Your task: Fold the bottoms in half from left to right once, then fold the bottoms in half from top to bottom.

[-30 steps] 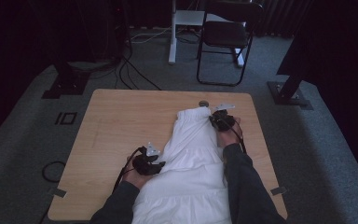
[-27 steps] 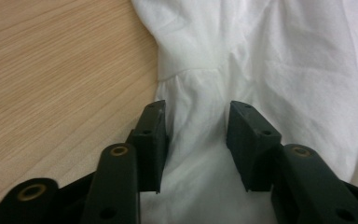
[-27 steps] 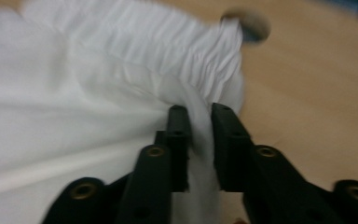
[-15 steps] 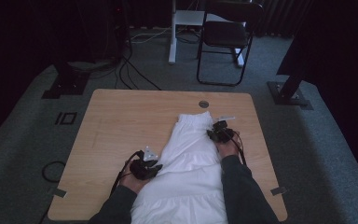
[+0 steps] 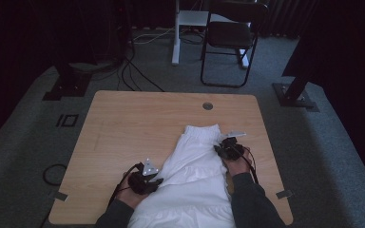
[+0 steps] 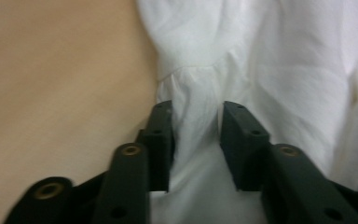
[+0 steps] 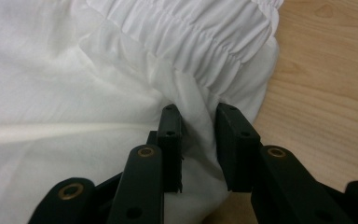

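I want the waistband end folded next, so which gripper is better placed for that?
Probably the right gripper: it pinches the white garment just below the elastic waistband. The left gripper grips the opposite edge, farther down.

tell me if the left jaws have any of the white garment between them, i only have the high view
observer: yes. In the left gripper view a raised fold of the white garment stands between the jaws of the left gripper, which have just been opening.
operator: and the right one
observer: the right gripper straddles a bunch of cloth just below the gathered waistband. Its jaws have just been opening too.
operator: are they pinching it
observer: cannot tell. In both gripper views the cloth fills the gap from jaw to jaw.
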The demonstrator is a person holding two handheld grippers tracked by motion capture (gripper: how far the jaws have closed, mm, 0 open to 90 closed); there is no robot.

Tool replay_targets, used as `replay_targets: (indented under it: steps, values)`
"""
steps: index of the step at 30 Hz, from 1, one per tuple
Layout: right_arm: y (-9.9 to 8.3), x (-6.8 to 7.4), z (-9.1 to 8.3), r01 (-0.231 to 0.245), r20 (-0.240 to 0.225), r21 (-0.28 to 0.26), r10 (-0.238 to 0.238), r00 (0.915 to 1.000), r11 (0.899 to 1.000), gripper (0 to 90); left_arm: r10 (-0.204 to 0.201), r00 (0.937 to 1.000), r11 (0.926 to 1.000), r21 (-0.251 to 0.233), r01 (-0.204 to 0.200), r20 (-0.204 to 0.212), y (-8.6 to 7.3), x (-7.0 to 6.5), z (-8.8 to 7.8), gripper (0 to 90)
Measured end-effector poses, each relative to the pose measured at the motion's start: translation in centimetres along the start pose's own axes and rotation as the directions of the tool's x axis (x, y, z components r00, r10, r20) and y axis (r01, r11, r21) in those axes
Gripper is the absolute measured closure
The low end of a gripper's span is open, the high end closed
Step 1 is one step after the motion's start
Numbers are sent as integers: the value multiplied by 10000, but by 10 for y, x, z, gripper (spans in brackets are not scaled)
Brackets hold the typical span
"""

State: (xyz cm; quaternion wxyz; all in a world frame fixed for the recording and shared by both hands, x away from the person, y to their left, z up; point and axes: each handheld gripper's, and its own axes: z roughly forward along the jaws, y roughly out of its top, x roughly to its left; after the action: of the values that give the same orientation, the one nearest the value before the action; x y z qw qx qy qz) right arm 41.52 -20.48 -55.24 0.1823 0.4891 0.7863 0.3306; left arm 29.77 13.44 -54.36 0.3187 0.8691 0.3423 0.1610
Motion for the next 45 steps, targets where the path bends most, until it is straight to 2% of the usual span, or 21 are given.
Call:
replay_targets:
  steps: [1, 2, 6, 9, 13, 14, 19, 22, 25, 28, 29, 30, 31, 34, 35, 37, 38, 42, 45]
  values:
    - [0, 0, 0, 0, 0, 0, 0, 10000, 10000, 715, -213, 9995, 9989, -429, 203, -223, 18, 9, -5, 613]
    - [7, -4, 6, -77, 51, 16, 77, 10000, 10000, 716, -245, 9992, 9981, -576, 227, -312, 26, 13, -6, 557]
    - [14, -7, 12, -151, 60, 49, 151, 9999, 9999, 716, -617, 9974, 9935, -979, 579, -360, 62, 30, 3, 483]
    - [18, -8, 15, -154, 40, 88, 153, 9999, 9998, 716, -1069, 9942, 9881, -1121, 1054, -82, 87, 44, 21, 438]
    - [22, -9, 18, -139, -17, 84, 140, 9999, 9999, 716, -1212, 9926, 9887, -890, 1210, 29, 110, 53, 50, 398]
    - [22, -10, 19, -138, -23, 66, 138, 9999, 9999, 716, -1243, 9922, 9891, -797, 1240, 5, 116, 55, 63, 384]
    - [24, -11, 20, -190, -73, 80, 191, 9998, 9998, 715, -1409, 9899, 9897, -234, 1413, 162, 127, 60, 93, 349]
    - [25, -12, 21, -176, -111, 98, 177, 9998, 9998, 713, -1598, 9871, 9869, -201, 1599, 69, 127, 61, 102, 342]
    - [27, -13, 22, -143, -200, 90, 144, 9997, 9999, 707, -1726, 9849, 9846, 256, 1728, -103, 124, 63, 117, 332]
    - [27, -15, 22, -71, -363, 110, 75, 9993, 9999, 702, -1636, 9863, 9862, 206, 1640, -189, 124, 63, 118, 357]
    - [29, -20, 21, -115, -350, 87, 118, 9993, 9999, 677, -1353, 9897, 9899, 368, 1371, -469, 125, 62, 117, 393]
    - [29, -22, 20, -199, -308, -5, 198, 9993, 9998, 647, -1353, 9897, 9899, 368, 1371, -469, 125, 62, 117, 393]
    - [30, -26, 19, -399, -330, -167, 393, 9987, 9991, 576, -1322, 9901, 9905, 324, 1338, -478, 124, 62, 117, 394]
    - [31, -33, 18, -809, -243, -402, 800, 9965, 9959, 450, -1293, 9903, 9909, 315, 1310, -511, 124, 61, 118, 393]
    - [31, -33, 19, -771, -226, -402, 763, 9968, 9962, 384, -1297, 9902, 9908, 316, 1314, -511, 124, 61, 118, 393]
    - [32, -32, 21, -738, -133, -329, 734, 9972, 9967, 348, -1303, 9901, 9907, 313, 1320, -521, 124, 61, 118, 394]
    - [35, -29, 25, -585, -123, -201, 583, 9982, 9981, 281, -1328, 9897, 9904, 323, 1346, -542, 124, 61, 118, 393]
    - [40, -25, 36, -463, 373, 207, 455, 9983, 9987, 265, -1350, 9891, 9899, 357, 1372, -591, 125, 61, 118, 393]
    - [42, -24, 40, -496, 519, 188, 486, 9975, 9986, 286, -1415, 9877, 9889, 363, 1441, -671, 126, 61, 119, 394]
